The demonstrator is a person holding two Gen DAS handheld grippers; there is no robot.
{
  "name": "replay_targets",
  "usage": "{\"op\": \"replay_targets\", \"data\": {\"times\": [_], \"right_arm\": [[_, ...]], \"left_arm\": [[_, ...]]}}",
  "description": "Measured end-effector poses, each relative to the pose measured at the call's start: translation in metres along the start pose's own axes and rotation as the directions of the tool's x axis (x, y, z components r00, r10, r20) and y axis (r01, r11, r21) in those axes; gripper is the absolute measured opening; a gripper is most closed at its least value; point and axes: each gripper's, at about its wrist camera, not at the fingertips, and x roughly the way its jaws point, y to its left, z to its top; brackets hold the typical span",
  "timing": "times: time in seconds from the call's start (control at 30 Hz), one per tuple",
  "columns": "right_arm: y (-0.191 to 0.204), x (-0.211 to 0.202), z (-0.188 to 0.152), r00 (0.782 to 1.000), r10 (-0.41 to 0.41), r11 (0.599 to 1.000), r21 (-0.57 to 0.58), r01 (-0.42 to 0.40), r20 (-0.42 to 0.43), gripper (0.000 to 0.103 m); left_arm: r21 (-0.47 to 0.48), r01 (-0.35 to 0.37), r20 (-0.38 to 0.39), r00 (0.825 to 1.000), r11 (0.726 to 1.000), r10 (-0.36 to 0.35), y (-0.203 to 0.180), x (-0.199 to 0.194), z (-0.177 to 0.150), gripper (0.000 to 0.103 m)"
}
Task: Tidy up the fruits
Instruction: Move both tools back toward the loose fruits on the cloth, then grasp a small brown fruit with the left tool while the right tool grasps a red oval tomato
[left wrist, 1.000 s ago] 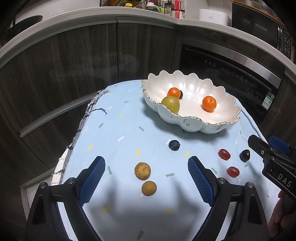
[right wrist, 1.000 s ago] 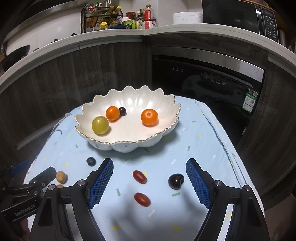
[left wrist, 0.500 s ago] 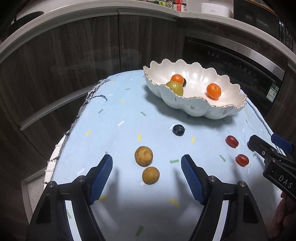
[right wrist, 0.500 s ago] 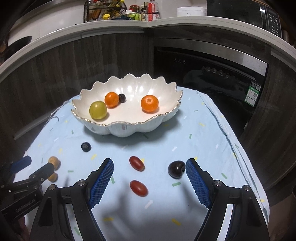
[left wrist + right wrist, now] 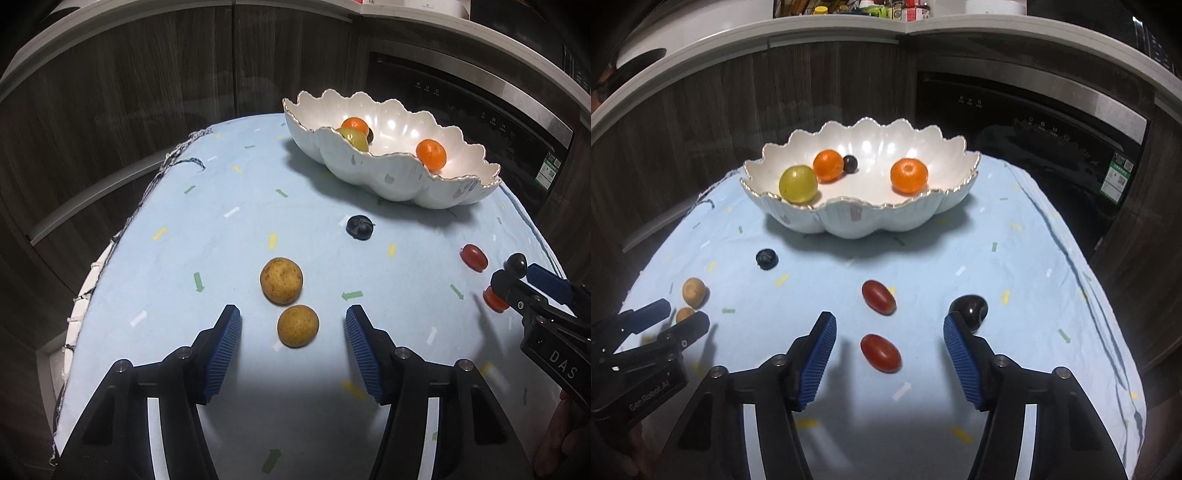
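Both sets of jaws have just been narrowing yet touch nothing: the left gripper (image 5: 293, 325) brackets the nearer brown fruit (image 5: 297, 325), the right gripper (image 5: 889, 332) the nearer red tomato (image 5: 880, 353), seemingly to lift both into the bowl (image 5: 849, 218) beyond.

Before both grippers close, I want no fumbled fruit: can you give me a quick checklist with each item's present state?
1. Left gripper straddles near brown fruit, jaws just closing: ok.
2. Right gripper straddles near red fruit, jaws just closing: ok.
3. Pads on fruit: not ok, gaps show.
4. Dark grape clear of right gripper's finger: cannot tell.
5. Bowl has room: ok.
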Motion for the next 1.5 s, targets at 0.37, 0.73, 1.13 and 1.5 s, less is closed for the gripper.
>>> {"op": "replay_targets", "data": {"times": [0.37,0.73,1.13,1.5], "right_arm": [[-0.001,0.014,-0.009,0.998,0.031,1.000,0.001,-0.031,-0.056,0.049],[-0.003,0.022,-0.013,0.994,0.071,0.997,0.014,-0.070,-0.086,0.027],[-0.003,0.016,-0.010,0.994,0.084,0.996,0.011,-0.084,-0.071,0.025],[-0.004,0.001,0.003,0.996,0.087,0.996,0.017,-0.086,-0.029,0.025]], "left_arm": [[-0.004,-0.004,0.006,1.000,1.000,0.004,0.000,0.003,-0.002,0.049],[0.008,-0.004,0.009,1.000,1.000,0.004,-0.002,0.004,-0.001,0.030],[0.020,0.002,0.011,1.000,1.000,-0.002,-0.005,-0.001,-0.001,0.023],[0.030,0.018,0.039,0.999,0.999,-0.020,-0.008,-0.015,0.006,0.023]]}}
